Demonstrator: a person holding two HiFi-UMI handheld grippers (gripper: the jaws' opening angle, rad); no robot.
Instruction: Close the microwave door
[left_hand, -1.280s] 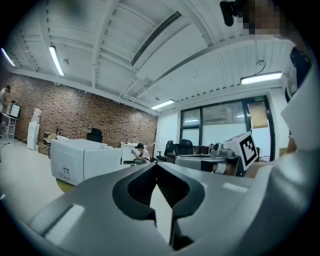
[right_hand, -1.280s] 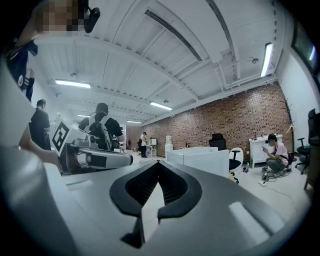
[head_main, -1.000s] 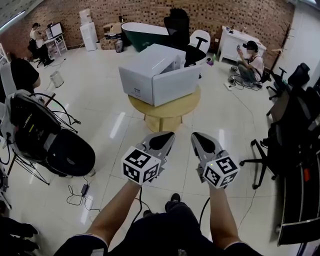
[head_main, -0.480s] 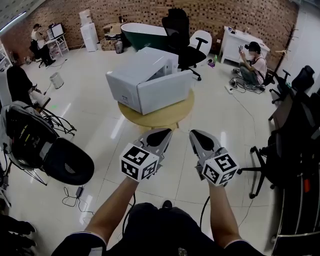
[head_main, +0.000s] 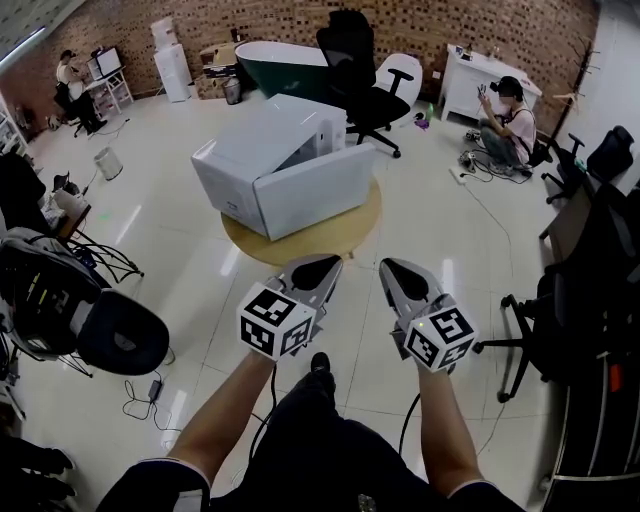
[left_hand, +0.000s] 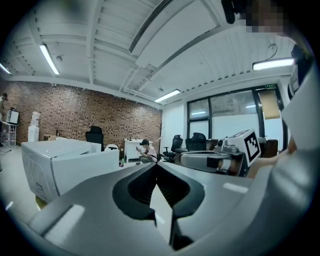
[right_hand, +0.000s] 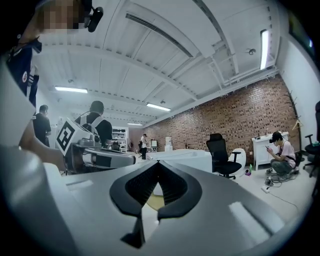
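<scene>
A white microwave (head_main: 270, 150) sits on a low round wooden table (head_main: 345, 228) ahead of me. Its door (head_main: 318, 188) hangs open, swung out toward the right front. In the left gripper view the microwave (left_hand: 55, 162) is at the left; in the right gripper view it (right_hand: 186, 159) lies beyond the jaws. My left gripper (head_main: 322, 264) and right gripper (head_main: 392, 268) are held side by side over the floor, short of the table. Both are shut with nothing between the jaws.
A black office chair (head_main: 352, 70) stands behind the table, and more chairs (head_main: 585, 290) line the right side. A black padded seat on a frame (head_main: 75, 310) and floor cables (head_main: 150, 390) lie at the left. A person (head_main: 512, 120) sits at the back right.
The microwave and table have come closer and slid left in the head view. Both grippers stay shut in the same spot before me.
</scene>
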